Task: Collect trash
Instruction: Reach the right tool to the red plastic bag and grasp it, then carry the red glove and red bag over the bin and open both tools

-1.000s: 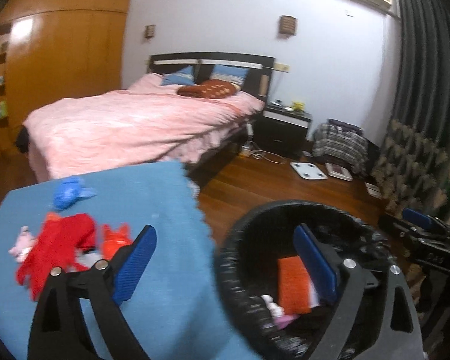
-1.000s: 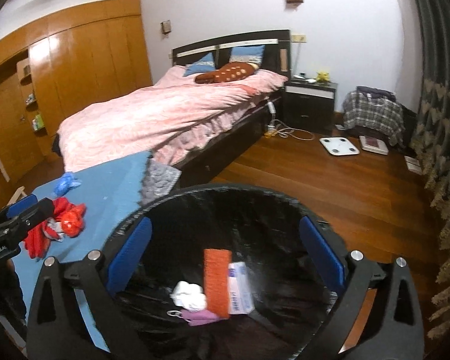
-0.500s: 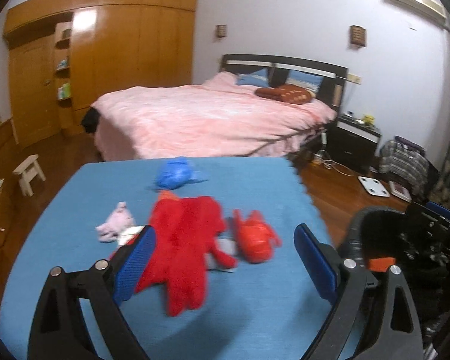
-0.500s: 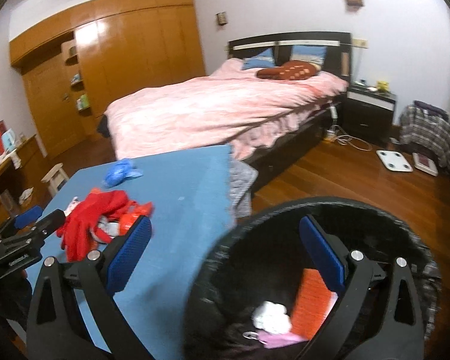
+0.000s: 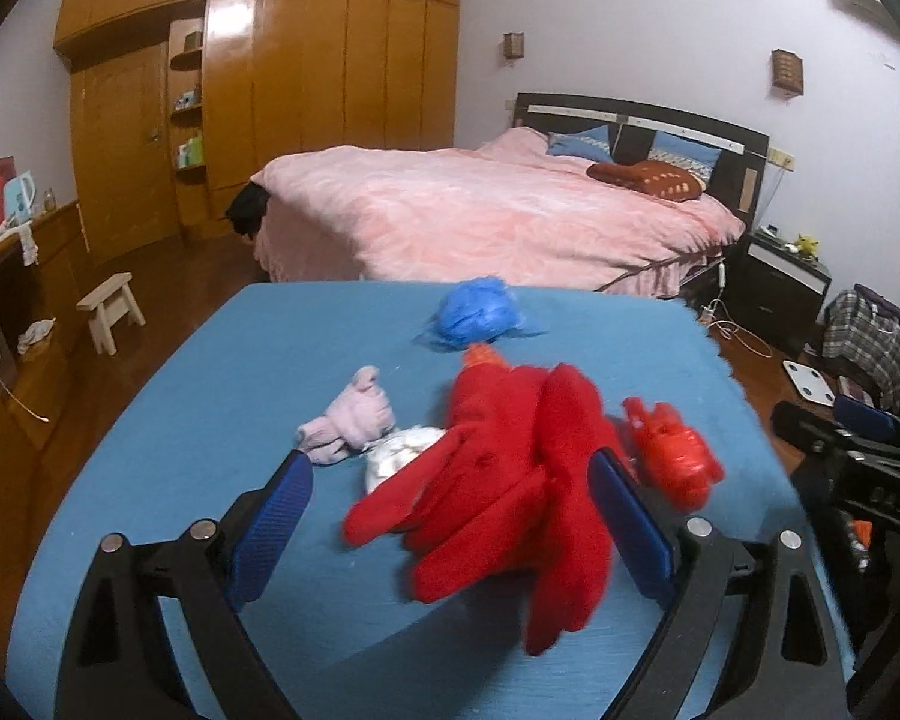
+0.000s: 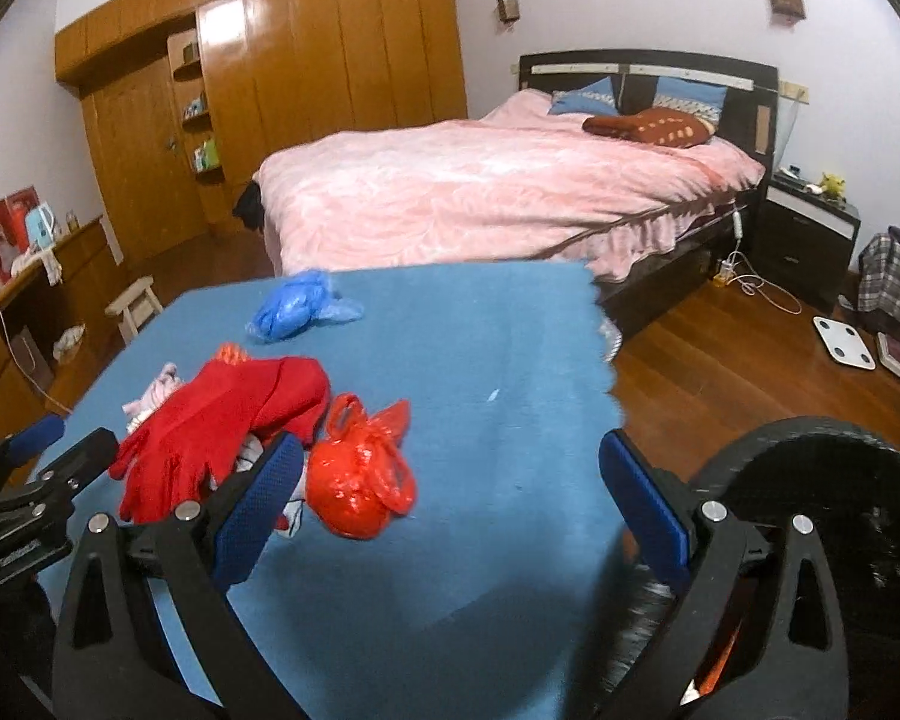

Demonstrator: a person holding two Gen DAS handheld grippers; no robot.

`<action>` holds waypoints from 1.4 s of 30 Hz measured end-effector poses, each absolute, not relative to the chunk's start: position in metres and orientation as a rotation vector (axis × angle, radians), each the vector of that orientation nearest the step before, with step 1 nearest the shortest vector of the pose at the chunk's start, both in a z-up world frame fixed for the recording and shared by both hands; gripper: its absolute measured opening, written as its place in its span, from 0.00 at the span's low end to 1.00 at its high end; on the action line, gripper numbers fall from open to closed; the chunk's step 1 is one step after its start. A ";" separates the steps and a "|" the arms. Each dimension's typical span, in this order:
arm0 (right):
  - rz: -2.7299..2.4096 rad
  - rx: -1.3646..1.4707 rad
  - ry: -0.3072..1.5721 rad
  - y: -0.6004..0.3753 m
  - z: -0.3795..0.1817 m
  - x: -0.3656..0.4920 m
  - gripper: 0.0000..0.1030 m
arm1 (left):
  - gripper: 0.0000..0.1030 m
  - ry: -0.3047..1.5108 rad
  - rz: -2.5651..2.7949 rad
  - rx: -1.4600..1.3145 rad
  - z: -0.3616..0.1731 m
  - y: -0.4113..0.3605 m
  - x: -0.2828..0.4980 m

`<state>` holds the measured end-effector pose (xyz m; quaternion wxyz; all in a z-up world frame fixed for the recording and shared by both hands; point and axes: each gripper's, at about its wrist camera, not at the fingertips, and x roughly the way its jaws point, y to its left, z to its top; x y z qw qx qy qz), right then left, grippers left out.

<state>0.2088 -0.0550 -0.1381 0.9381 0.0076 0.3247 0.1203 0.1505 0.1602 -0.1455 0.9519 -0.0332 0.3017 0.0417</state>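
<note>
The table (image 5: 222, 384) was covered by a blue cloth; on it lay a blue bag (image 5: 477, 312) toward the far edge, a red glove (image 5: 510, 480) nearer, a pink rag (image 5: 351, 417) to its left, a white wad (image 5: 399, 459) touching both, and a red bag (image 5: 672, 459) just right of the glove; the bin (image 6: 834, 516) stood on the wooden floor (image 6: 720, 372) beside the table.

Left gripper (image 5: 450, 531) and right gripper (image 6: 450, 504): black frames, blue textured pads (image 5: 270, 525), silver screws (image 5: 697, 525); white lettering, unreadable.
</note>
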 end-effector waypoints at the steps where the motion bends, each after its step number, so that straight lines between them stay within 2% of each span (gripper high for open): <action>1: 0.248 0.007 0.666 -0.049 -0.142 0.212 0.93 | 0.88 0.616 0.088 -0.070 -0.148 0.162 0.151; 7: 0.253 -0.036 0.704 -0.031 -0.163 0.226 0.93 | 0.88 0.625 0.107 -0.074 -0.160 0.166 0.152; 9: 0.254 -0.041 0.721 -0.028 -0.170 0.229 0.89 | 0.88 0.627 0.110 -0.074 -0.164 0.167 0.152; 11: 0.264 -0.050 0.751 -0.024 -0.175 0.233 0.80 | 0.88 0.633 0.111 -0.075 -0.168 0.168 0.153; 13: 0.273 -0.048 0.760 -0.023 -0.176 0.235 0.78 | 0.88 0.638 0.112 -0.078 -0.170 0.168 0.153; 18: 0.313 -0.085 0.796 -0.012 -0.182 0.237 0.64 | 0.88 0.634 0.112 -0.080 -0.170 0.168 0.152; 20: 0.341 -0.091 0.813 -0.008 -0.184 0.239 0.50 | 0.88 0.631 0.113 -0.080 -0.170 0.169 0.151; 23: 0.363 -0.081 0.827 -0.008 -0.186 0.240 0.41 | 0.88 0.632 0.111 -0.081 -0.170 0.169 0.151; 32: 0.339 -0.027 0.778 -0.025 -0.171 0.230 0.39 | 0.86 0.600 0.072 -0.081 -0.156 0.157 0.150; 37: 0.306 0.023 0.775 -0.043 -0.165 0.229 0.39 | 0.75 0.597 0.026 -0.069 -0.152 0.139 0.161; 42: 0.279 0.043 0.772 -0.056 -0.164 0.229 0.39 | 0.69 0.592 -0.014 -0.059 -0.152 0.121 0.176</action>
